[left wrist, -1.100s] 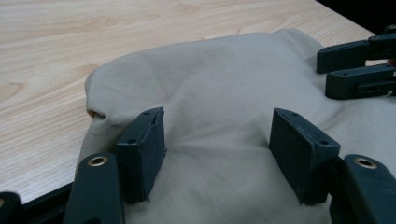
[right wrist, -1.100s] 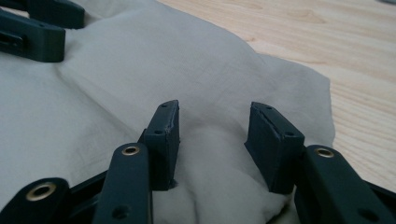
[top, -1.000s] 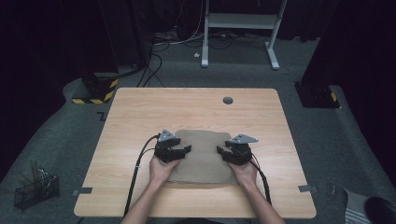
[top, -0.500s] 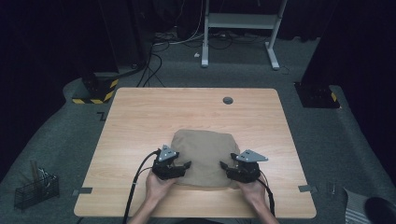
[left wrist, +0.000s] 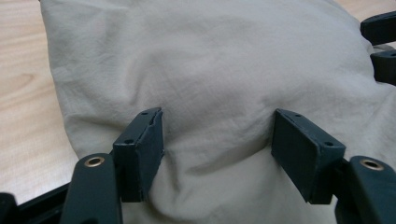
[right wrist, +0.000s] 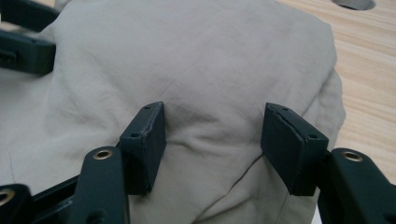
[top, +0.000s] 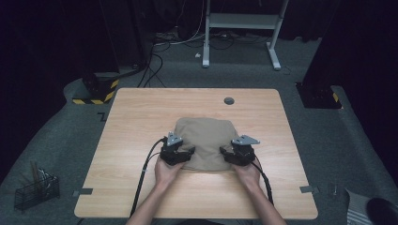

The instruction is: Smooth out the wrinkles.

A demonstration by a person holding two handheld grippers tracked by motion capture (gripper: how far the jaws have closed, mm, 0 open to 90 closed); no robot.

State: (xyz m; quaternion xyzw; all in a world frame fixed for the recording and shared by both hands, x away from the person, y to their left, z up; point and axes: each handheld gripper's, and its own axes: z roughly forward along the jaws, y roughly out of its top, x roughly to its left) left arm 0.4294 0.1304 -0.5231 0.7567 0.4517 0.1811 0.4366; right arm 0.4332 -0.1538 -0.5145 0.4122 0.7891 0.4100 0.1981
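Note:
A beige cloth (top: 206,140) lies folded into a thick bundle on the wooden table (top: 141,117). My left gripper (top: 187,152) is at its near left corner. In the left gripper view the cloth (left wrist: 210,56) bulges between the pads (left wrist: 142,144), which press creases into it. My right gripper (top: 226,152) is at the near right corner. Its jaws have just been opening. The cloth (right wrist: 196,51) still lies between them, loose, with the pads (right wrist: 287,149) standing off it.
A round grey cable hole (top: 229,100) is set in the table's far side. On the floor stand a black wire basket (top: 35,190) at the left, a yellow-and-black striped base (top: 96,93) and a white desk frame (top: 239,28) beyond.
Both hands drew back toward the table's near edge, then came forward again. The cloth now sits as a more compact bundle, farther from the front edge.

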